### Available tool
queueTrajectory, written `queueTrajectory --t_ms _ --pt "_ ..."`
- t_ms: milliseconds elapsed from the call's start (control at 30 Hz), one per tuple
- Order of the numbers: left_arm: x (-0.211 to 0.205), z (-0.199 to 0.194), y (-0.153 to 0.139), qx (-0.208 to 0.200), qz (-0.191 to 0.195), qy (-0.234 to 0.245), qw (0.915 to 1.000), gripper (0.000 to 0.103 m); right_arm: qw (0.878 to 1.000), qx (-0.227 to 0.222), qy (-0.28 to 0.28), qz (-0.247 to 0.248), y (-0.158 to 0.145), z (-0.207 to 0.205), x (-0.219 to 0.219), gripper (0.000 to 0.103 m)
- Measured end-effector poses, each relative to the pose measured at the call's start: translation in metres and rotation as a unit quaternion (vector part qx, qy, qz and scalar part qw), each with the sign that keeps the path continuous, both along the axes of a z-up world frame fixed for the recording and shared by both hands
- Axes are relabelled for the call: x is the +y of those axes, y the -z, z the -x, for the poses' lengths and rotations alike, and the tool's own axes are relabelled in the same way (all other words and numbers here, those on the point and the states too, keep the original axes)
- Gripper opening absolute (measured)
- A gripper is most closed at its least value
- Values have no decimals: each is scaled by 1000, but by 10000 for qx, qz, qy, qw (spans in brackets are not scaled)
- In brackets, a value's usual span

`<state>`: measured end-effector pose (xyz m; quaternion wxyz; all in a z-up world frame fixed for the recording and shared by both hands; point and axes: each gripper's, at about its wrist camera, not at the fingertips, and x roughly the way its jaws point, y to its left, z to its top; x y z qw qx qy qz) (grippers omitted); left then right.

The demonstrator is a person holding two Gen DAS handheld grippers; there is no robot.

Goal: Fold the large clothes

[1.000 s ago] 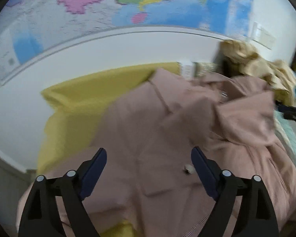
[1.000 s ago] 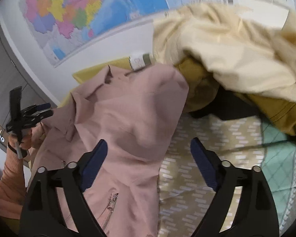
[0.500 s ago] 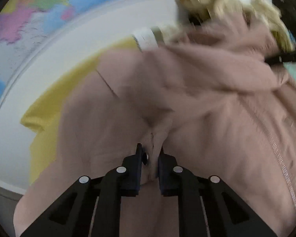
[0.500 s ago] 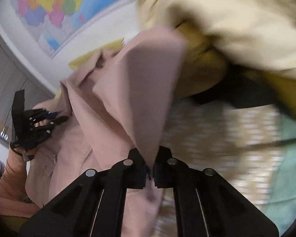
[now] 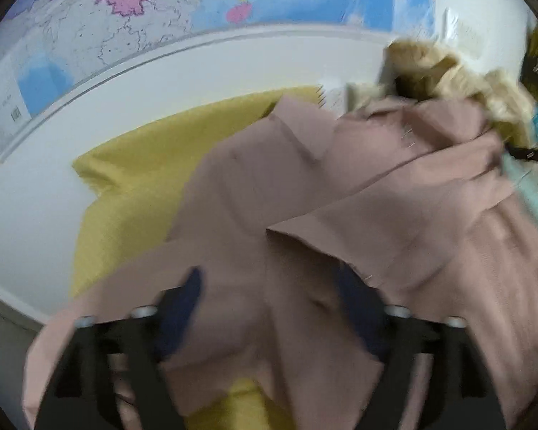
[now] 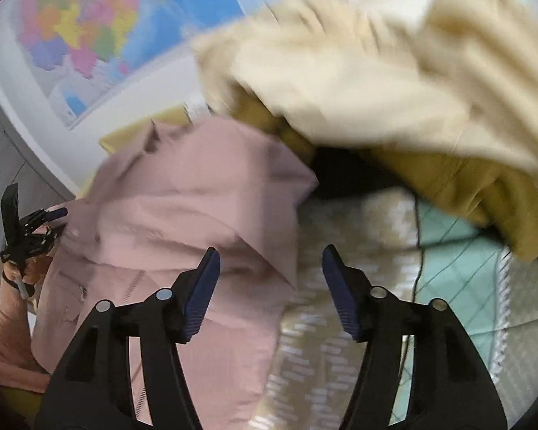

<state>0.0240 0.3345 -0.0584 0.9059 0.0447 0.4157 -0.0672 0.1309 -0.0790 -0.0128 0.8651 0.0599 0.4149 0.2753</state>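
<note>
A dusty pink jacket lies rumpled on a yellow cloth, one flap folded across its middle. My left gripper hovers low over it with its jaws opening. The blue pads stand far apart and pink fabric lies loose under and between them. In the right wrist view the jacket fills the left half. My right gripper has its jaws opening too, with the jacket's right edge under the gap and no pad pressing on it. The left gripper shows at the far left, held by a hand in an orange sleeve.
A heap of cream and mustard garments rises at the right, close to the jacket. A beige patterned sheet and a green quilt cover the bed. A coloured map hangs on the white wall behind.
Both grippers were open, then pinched folds of the pink jacket, and have now let go and spread apart. The lifted fabric has dropped back flat, with a flap folded across the jacket.
</note>
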Motion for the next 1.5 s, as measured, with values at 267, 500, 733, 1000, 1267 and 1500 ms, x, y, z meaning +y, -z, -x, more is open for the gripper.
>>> queueTrajectory --t_ms 267,500,733,1000,1267,1500 --pt "-35 -4 7 235 207 425 9986 96 9926 -460 -1024 460 -5 20 77 65" --pt "-63 -39 29 480 -485 380 9969 5 9844 81 -1697 455 29 22 119 58" --pt "-29 -53 -18 -383 -898 -561 9936 2 9926 -164 -1185 -193 -5 10 80 59" --pt "-40 -41 9 57 -348 372 9987 82 9941 100 -1073 -95 13 -11 92 59" --pt "-66 -54 44 520 -919 807 9911 59 9942 183 -1061 -57 19 -8 96 64" --pt "-57 -69 23 143 -890 350 9953 4 9959 29 -897 -114 7 -3 80 64"
